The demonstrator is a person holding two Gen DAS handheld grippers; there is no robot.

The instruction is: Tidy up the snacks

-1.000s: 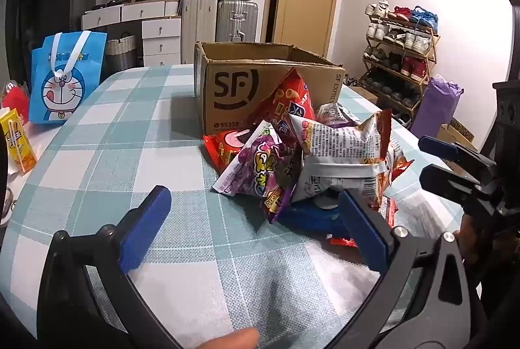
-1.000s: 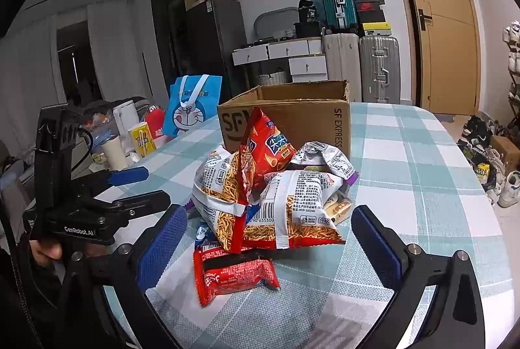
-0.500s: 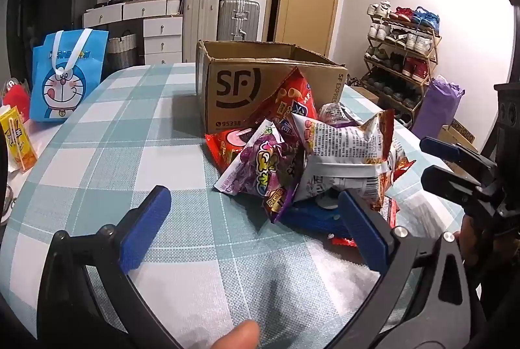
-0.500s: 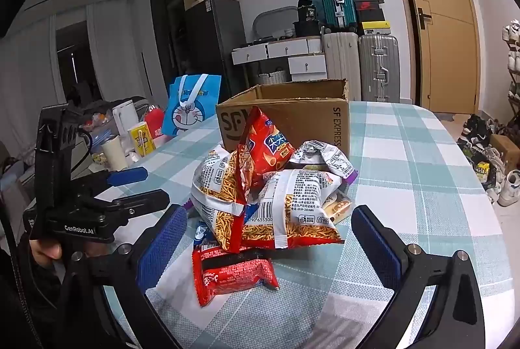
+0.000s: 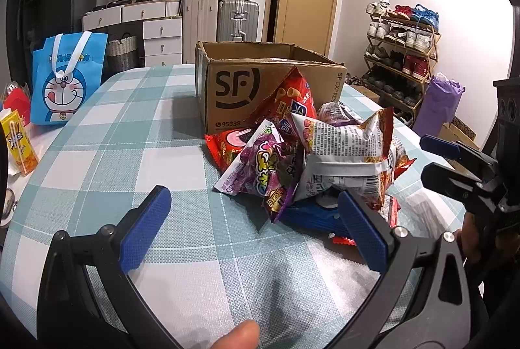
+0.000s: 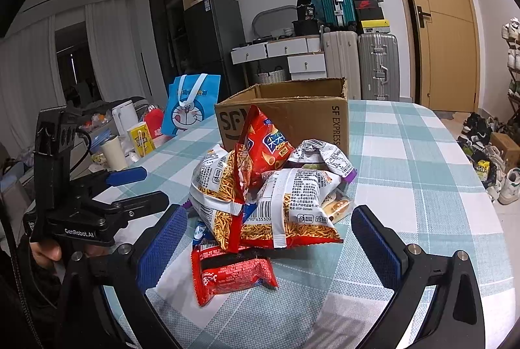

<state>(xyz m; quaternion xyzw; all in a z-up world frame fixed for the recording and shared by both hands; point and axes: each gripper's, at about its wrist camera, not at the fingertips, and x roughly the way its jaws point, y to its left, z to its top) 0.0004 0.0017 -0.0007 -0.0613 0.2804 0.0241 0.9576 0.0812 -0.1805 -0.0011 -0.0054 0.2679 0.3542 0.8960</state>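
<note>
A heap of snack bags lies on the checked table in front of an open SF cardboard box (image 5: 260, 89) (image 6: 292, 111). In the left wrist view a purple bag (image 5: 260, 167) faces me, with a white-and-red noodle bag (image 5: 344, 154), a red cone-chip bag (image 5: 289, 98) and a blue packet (image 5: 308, 215) beneath. My left gripper (image 5: 252, 199) (image 6: 154, 186) is open, just short of the purple bag. My right gripper (image 6: 267, 215) (image 5: 424, 155) is open around the heap's near side, above a red packet (image 6: 234, 271) and two noodle bags (image 6: 292, 206).
A blue cartoon tote bag (image 5: 65, 79) (image 6: 190, 105), a yellow drink carton (image 5: 16, 141) (image 6: 141, 139), a cup (image 6: 112, 150) and a kettle (image 6: 125, 118) stand along the table's left side. Suitcases, drawers and a shoe rack (image 5: 403, 50) stand beyond the table.
Hardly anything: the pile sits a touch further right in the left wrist view. Both grippers remain open and the bags have not moved.
</note>
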